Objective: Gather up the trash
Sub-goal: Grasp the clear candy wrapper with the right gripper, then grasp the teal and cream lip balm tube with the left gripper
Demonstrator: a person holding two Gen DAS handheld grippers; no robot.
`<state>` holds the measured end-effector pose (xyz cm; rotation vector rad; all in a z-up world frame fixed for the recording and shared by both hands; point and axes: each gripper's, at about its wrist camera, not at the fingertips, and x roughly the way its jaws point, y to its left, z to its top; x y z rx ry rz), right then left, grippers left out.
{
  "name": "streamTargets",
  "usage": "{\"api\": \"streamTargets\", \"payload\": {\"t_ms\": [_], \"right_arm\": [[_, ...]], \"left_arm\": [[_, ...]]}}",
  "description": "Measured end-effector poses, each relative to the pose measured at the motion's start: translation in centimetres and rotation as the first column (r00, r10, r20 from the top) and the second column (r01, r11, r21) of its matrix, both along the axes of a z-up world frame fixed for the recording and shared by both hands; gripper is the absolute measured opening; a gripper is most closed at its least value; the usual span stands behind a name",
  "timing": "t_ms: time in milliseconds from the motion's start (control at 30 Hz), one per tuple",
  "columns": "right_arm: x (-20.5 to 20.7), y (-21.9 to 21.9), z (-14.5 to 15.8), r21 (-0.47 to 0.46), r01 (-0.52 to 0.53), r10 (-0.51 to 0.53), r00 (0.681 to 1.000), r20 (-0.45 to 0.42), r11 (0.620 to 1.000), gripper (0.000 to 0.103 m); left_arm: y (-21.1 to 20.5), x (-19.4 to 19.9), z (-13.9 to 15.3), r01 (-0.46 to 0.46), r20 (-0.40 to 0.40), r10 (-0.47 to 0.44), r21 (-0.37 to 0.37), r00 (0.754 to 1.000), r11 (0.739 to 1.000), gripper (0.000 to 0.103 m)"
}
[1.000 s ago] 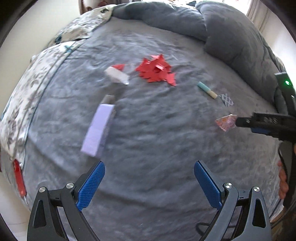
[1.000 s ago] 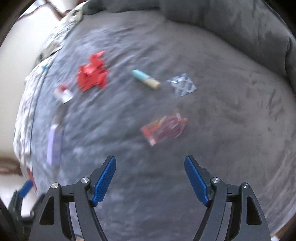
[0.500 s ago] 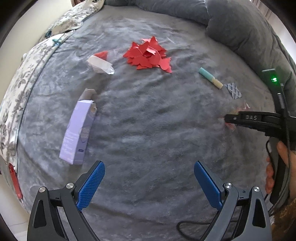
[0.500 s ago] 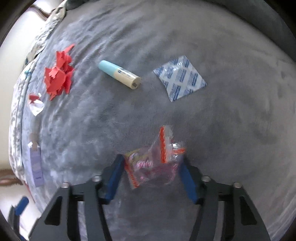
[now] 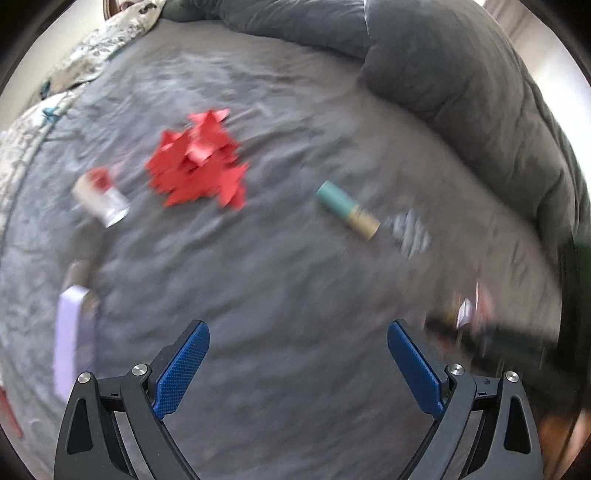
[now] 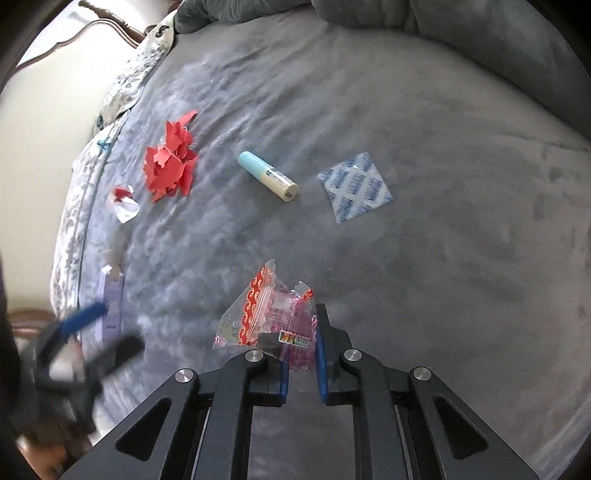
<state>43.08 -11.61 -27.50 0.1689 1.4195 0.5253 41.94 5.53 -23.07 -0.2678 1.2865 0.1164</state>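
My right gripper is shut on a clear red-and-pink snack wrapper and holds it just above the grey blanket. Further off lie a teal-and-cream tube, a blue-and-white sachet, a pile of red paper scraps, a crumpled clear wrapper with red and a lilac box. My left gripper is open and empty above the blanket. Its blurred view shows the red scraps, the tube, the sachet, the crumpled wrapper, the lilac box and the held wrapper.
A thick rolled grey duvet lines the bed's far and right sides. A floral sheet and a dark wooden headboard run along the left edge. The left gripper also shows blurred in the right wrist view.
My right gripper has closed on the snack wrapper and lifted it slightly. My left gripper has swung to the right, so the scene has shifted and blurred.
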Motion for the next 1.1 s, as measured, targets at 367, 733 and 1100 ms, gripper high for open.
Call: {"api": "streamTargets", "payload": {"t_ms": [367,733,1100], "right_arm": [[0.4,-4.8,0.4,0.011,0.080,-0.080,0.997,-0.011,0.997,0.012],[0.8,-4.6,0.4,0.019,0.053,-0.053,0.999,-0.012,0.998,0.012],[0.7,-3.9,0.8,0.031,0.023,-0.023,1.000,-0.009,0.999,0.012]], "left_arm": [[-2.3,10.5,-3.5,-0.087,-0.054,0.086,-0.025,0.995,0.996,0.097],[-3.0,11.5,-8.1,-0.082,-0.132,0.081,-0.005,0.988,0.997,0.017],[-1.6,7.7,-5.2,-0.093,-0.067,0.092,-0.013,0.993,0.996,0.017]]}}
